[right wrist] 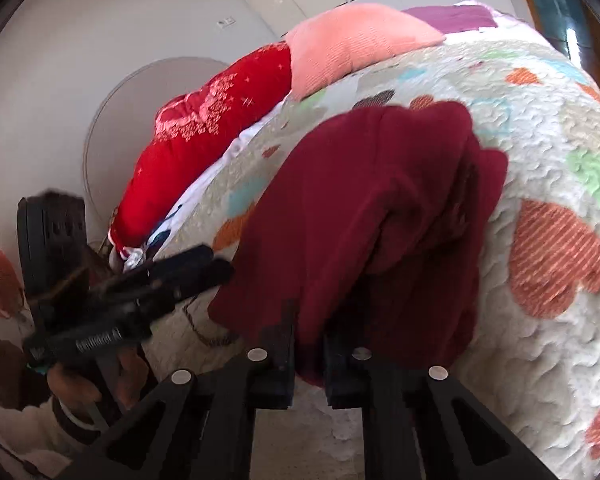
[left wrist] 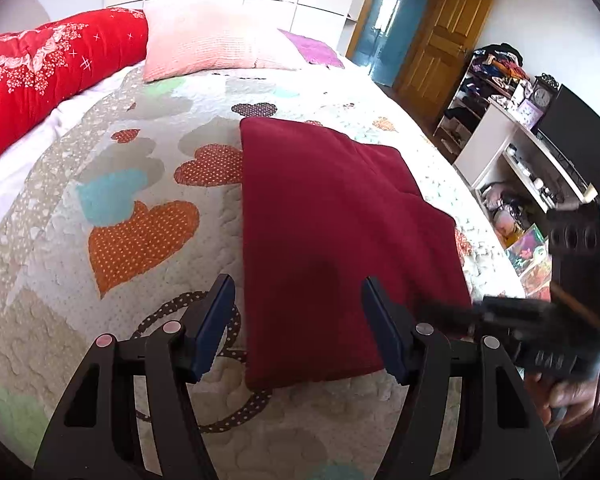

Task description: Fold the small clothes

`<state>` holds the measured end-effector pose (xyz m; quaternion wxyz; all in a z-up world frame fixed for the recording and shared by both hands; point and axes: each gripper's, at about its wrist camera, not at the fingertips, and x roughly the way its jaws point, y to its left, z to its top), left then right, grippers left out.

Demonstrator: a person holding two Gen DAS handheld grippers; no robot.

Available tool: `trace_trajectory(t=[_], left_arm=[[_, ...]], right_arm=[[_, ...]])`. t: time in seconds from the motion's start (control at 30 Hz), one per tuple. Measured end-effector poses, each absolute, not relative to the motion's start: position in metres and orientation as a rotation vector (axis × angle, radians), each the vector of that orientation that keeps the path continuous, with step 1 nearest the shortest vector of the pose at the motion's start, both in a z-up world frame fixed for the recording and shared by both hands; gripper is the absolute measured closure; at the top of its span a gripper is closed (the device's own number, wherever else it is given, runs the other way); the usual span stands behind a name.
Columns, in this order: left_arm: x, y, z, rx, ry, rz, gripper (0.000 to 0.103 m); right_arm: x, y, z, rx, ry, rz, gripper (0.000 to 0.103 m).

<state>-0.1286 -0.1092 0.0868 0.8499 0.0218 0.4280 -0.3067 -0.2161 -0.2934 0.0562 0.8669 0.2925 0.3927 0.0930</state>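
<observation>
Maroon garment (left wrist: 340, 240) sits centre-frame on the heart-print quilt (left wrist: 140, 200), already a neat rectangle, left claw (left wrist: 296, 328) wide open and empty, right claw (right wrist: 308, 356) pinching its near edge — folding looks nearly finished!

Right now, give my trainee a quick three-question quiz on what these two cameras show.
1. True or false: the left tool is wide open.
2. What does the right tool grip?
3. The pink pillow sits: A) beside the red blanket, B) on the floor.

Key: 1 true. 2 the near edge of the dark red cloth, lifted off the quilt. 3 A.
</observation>
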Motion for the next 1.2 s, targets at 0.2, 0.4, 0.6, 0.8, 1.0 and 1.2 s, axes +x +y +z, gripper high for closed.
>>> trace_trajectory(t=[0.2,0.4,0.6,0.8,1.0,1.2], left_arm=[[-0.132,-0.117,0.078,0.083,0.912,-0.649,0.037],[-0.130,-0.122,0.076,0.110,0.917,-0.639,0.037],[-0.119,-0.122,0.078,0.101,0.901,-0.607,0.037],[-0.104,-0.124,0.076,0.081,0.906,-0.586,0.037],[-0.099,-0.132,0.070,0.088,0.920,-0.606,0.037],[-0.101,-0.136,0.069,0.099,0.903,-0.597,0.037]], right_arm=[[-0.232,-0.277,0.038,0.599,0.893,0.234,0.095],[-0.236,-0.289,0.038,0.641,0.878,0.172,0.094],[-0.249,-0.302,0.093,0.481,0.825,0.077,0.088],[-0.217,-0.301,0.108,0.404,0.795,-0.018,0.087],[-0.179,-0.308,0.069,0.340,0.891,-0.082,0.089],[-0.178,-0.310,0.060,0.380,0.880,-0.079,0.089]])
